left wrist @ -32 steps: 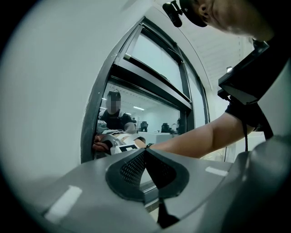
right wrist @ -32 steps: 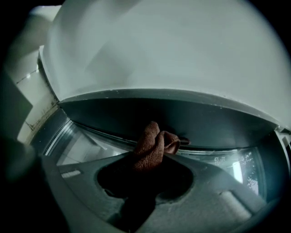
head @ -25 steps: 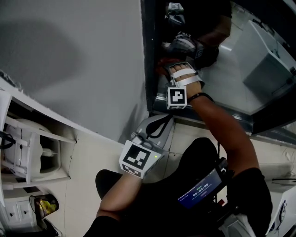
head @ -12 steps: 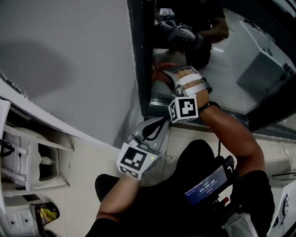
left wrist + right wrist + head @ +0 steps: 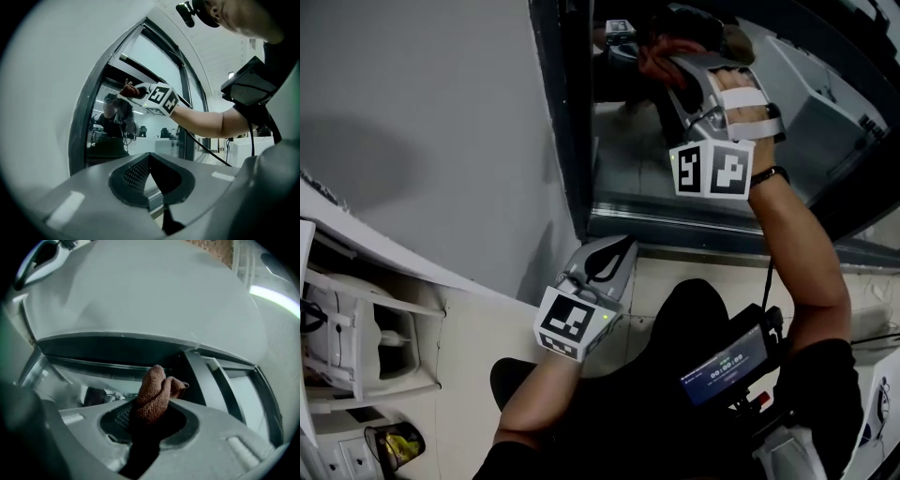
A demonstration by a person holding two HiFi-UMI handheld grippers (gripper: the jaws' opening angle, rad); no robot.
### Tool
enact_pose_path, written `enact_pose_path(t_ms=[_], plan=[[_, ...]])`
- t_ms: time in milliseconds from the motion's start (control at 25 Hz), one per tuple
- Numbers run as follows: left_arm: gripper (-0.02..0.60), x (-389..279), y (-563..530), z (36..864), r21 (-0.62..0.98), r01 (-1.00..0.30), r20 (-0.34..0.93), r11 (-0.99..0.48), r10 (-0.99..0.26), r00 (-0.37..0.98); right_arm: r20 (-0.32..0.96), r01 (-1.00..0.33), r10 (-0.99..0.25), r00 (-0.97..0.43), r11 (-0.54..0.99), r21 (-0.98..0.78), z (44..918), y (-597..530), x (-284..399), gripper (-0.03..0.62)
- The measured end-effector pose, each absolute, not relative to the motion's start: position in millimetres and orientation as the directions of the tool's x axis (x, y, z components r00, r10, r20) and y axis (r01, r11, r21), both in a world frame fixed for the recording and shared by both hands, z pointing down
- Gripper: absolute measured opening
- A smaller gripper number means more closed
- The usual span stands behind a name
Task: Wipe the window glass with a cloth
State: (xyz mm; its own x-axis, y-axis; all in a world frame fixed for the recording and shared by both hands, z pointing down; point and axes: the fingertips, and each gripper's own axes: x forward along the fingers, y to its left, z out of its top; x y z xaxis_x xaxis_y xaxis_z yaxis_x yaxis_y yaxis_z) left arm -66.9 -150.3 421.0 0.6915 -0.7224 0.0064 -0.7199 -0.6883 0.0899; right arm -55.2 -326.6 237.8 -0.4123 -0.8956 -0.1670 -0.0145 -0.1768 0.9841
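Upward along the dark-framed window glass (image 5: 628, 150) has gone the right claw (image 5: 149, 414), gripping a bunched rust-brown woven cloth (image 5: 155, 389); the left claw (image 5: 150, 174) sits closed, empty.

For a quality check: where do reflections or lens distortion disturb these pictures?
Head view: the window glass mirrors the right tool. Left gripper view: fisheye bends the window frame, corners dark. Right gripper view: the cloth is sharp, the background curved.

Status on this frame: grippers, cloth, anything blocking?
Right gripper shut on cloth, raised at the glass. Left gripper shut, empty, held low. Nothing seen in the way.
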Motion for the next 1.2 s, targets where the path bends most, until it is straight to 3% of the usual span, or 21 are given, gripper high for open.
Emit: enact_pose_path(t_ms=[160,360,1200], plan=[[0.017,-65.0,-147.9,420.3,0.086,-0.715,0.004,-0.693,-0.718,0.696,-0.284,0.000,-0.895,-0.344,-0.302,0.953,194.1,-345.3,-42.0,0.076],[0.017,-68.3,-145.0,422.1,0.081,-0.723,0.007,-0.687,-0.725,0.689,-0.343,0.055,-0.883,-0.320,-0.378,0.924,174.9,-357.6,-39.4,0.076],[0.017,-65.4,-152.7,430.4,0.107,-0.722,0.010,-0.684,-0.725,0.689,-0.271,0.069,-0.892,-0.361,-0.315,0.947,243.8,-378.4,-40.1,0.075]])
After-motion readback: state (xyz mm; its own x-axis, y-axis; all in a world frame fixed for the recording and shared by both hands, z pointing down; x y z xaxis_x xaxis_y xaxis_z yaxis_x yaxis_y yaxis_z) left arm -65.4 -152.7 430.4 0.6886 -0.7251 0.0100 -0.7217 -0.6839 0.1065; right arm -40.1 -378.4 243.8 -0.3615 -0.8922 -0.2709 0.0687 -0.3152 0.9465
